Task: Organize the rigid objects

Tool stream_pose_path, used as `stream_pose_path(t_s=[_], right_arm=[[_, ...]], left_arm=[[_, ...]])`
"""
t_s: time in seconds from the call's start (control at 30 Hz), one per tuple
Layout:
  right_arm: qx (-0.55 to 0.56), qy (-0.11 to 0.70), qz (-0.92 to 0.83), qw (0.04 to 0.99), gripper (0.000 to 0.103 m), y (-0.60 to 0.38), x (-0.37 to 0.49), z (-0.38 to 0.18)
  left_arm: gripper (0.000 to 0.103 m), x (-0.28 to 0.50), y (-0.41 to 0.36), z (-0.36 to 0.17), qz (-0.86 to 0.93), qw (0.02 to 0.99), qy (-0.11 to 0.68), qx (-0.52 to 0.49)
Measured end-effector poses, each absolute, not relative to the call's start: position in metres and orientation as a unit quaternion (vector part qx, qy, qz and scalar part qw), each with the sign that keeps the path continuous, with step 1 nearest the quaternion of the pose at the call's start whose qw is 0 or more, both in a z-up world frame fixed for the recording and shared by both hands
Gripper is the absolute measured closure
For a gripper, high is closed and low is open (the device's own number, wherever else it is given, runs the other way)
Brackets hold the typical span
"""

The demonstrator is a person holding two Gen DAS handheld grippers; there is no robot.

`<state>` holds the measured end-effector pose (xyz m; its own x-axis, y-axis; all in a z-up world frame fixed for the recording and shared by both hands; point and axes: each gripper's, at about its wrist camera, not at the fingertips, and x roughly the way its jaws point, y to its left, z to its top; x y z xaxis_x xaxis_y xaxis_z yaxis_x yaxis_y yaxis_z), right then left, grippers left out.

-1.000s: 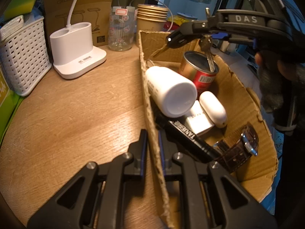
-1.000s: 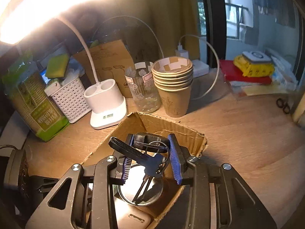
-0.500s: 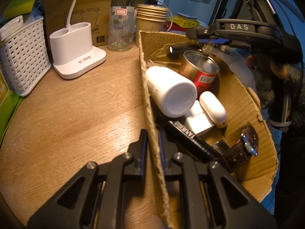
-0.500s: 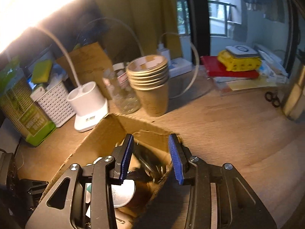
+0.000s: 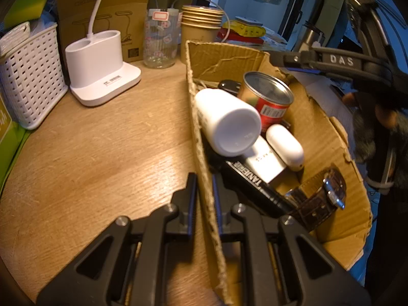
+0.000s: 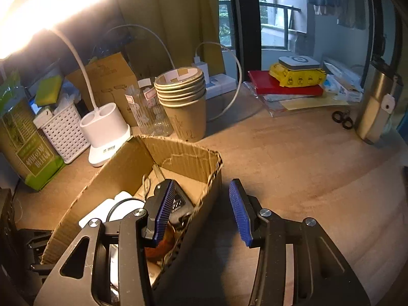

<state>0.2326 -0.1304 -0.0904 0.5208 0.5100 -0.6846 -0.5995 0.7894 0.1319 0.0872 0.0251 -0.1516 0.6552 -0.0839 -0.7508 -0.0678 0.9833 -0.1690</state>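
A torn cardboard box (image 5: 224, 58) stands on the wooden table. It holds a white bottle (image 5: 227, 122), a red tin can (image 5: 267, 97), a white case (image 5: 284, 144), a black marker (image 5: 257, 183), a brown watch (image 5: 323, 196) and a black key fob (image 5: 229, 86) at the back. My left gripper (image 5: 204, 191) is shut on the box's left wall. My right gripper (image 6: 201, 211) is open and empty above the box's right wall (image 6: 204, 204); it also shows in the left wrist view (image 5: 331, 61).
A white lamp base (image 5: 102, 66), white basket (image 5: 28, 76), glass jar (image 5: 159, 40) and stacked paper cups (image 5: 201, 30) stand behind the box. A red book with a yellow item (image 6: 293, 79), scissors (image 6: 343, 119) and a steel flask (image 6: 377, 107) lie to the right.
My right gripper opened and let the keys drop into the box behind the can, then drew back to the right. My left gripper has kept its hold on the box wall.
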Motion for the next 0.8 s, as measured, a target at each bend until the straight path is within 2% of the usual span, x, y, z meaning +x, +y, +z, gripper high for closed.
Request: stream_pose_path(t_s=[0.8], right_arm=[[-0.038,0.365,0.253,0.895,0.051,-0.18,0.14,-0.086]], left_arm=[[0.089,0.086,0.023,-0.149,0.007,0.91,0.408,-0.08]])
